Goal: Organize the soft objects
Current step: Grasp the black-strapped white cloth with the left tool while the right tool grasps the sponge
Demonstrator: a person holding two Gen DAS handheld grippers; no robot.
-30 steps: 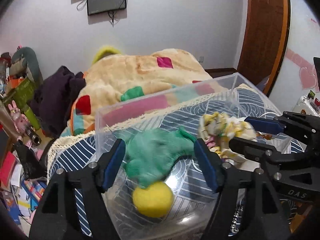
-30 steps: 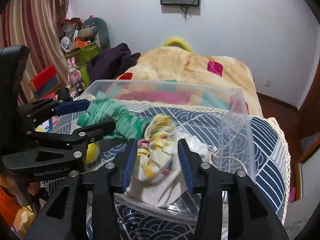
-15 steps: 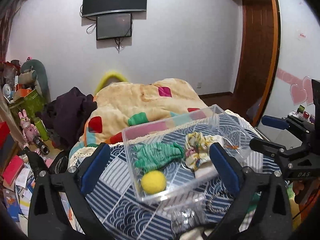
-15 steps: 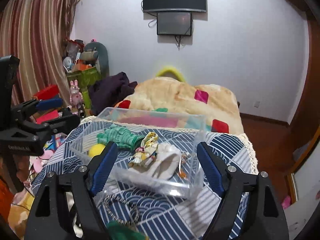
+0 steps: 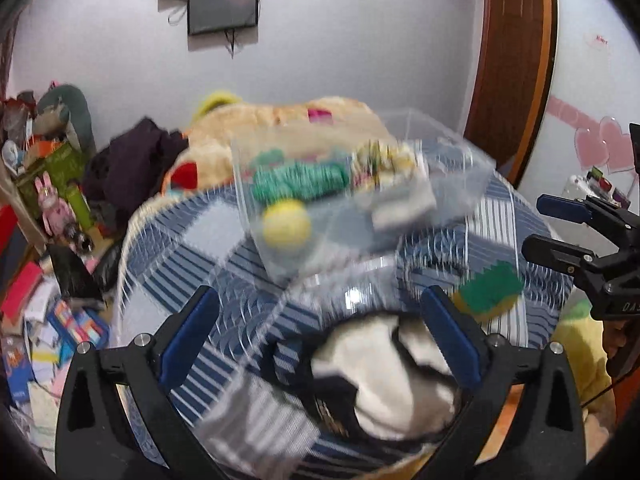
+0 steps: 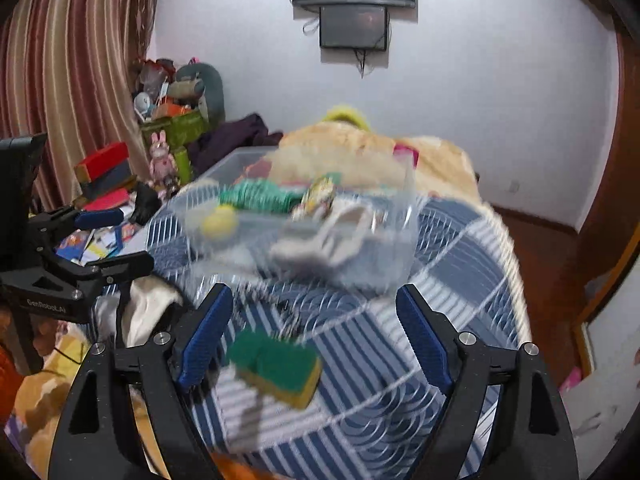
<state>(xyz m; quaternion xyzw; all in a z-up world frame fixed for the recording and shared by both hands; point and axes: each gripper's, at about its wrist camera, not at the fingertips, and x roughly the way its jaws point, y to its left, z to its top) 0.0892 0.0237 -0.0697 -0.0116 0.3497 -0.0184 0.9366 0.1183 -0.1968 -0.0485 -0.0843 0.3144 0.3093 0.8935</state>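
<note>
A clear plastic bin (image 5: 460,184) (image 6: 400,248) stands on the blue-striped cloth. It holds a green knit item (image 5: 298,180) (image 6: 256,196), a yellow ball (image 5: 286,224) (image 6: 218,222) and a pale patterned cloth (image 5: 394,178) (image 6: 332,220). My left gripper (image 5: 320,336) is open above a white and black cloth (image 5: 384,368) (image 6: 144,312). My right gripper (image 6: 310,340) is open above a green and yellow sponge (image 6: 276,364) (image 5: 490,292). Both views are blurred.
The blue-striped cloth (image 5: 188,248) (image 6: 448,292) covers a round table. Behind it are a bed with a patchwork blanket (image 5: 280,120) (image 6: 360,152) and a dark garment (image 5: 128,164). Cluttered shelves and toys (image 6: 168,120) stand at the left. A brown door (image 5: 512,60) is at the right.
Both grippers have pulled back from the bin and tilted downward. The white and black cloth and the sponge have come into view near the fingers. Both stay open.
</note>
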